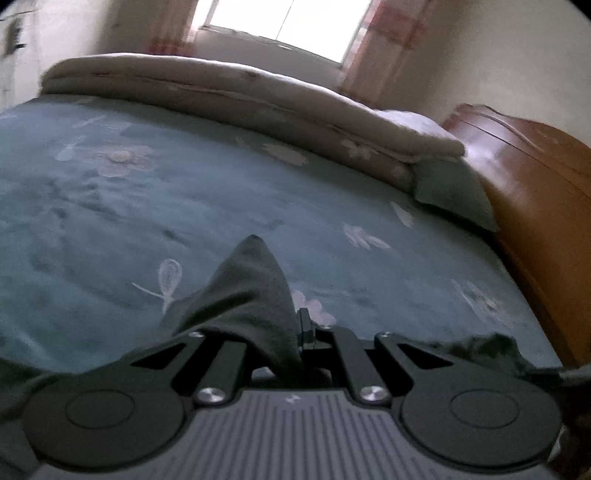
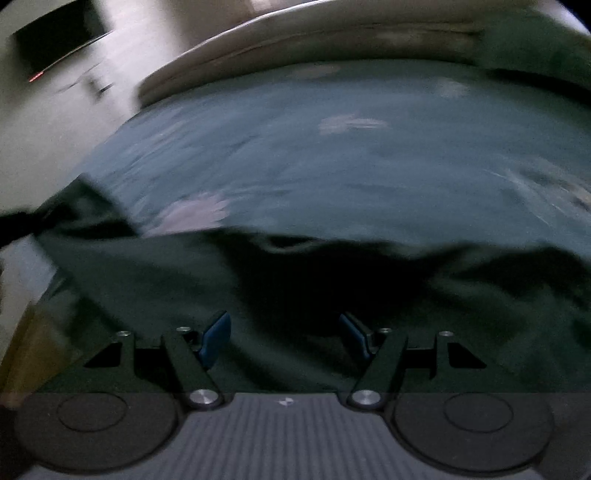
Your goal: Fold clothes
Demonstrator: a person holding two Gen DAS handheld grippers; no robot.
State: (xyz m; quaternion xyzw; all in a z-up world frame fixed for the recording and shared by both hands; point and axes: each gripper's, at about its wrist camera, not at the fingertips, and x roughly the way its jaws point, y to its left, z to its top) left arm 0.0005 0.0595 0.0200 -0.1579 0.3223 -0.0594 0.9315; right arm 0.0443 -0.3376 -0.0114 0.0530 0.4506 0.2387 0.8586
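- Left gripper [image 1: 301,332] pinches a corner of the dark garment [image 1: 247,291], lifted over the bed [image 1: 184,192].
- Right gripper [image 2: 284,332] spread, empty; next, grasp the near cloth edge.

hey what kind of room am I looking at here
Most likely a bedroom: a bed with a teal floral sheet, a folded beige quilt along its far side, a wooden headboard and a curtained window.

One dark garment [image 1: 251,295], one bed [image 1: 184,206], one folded quilt [image 1: 240,99], two grippers.
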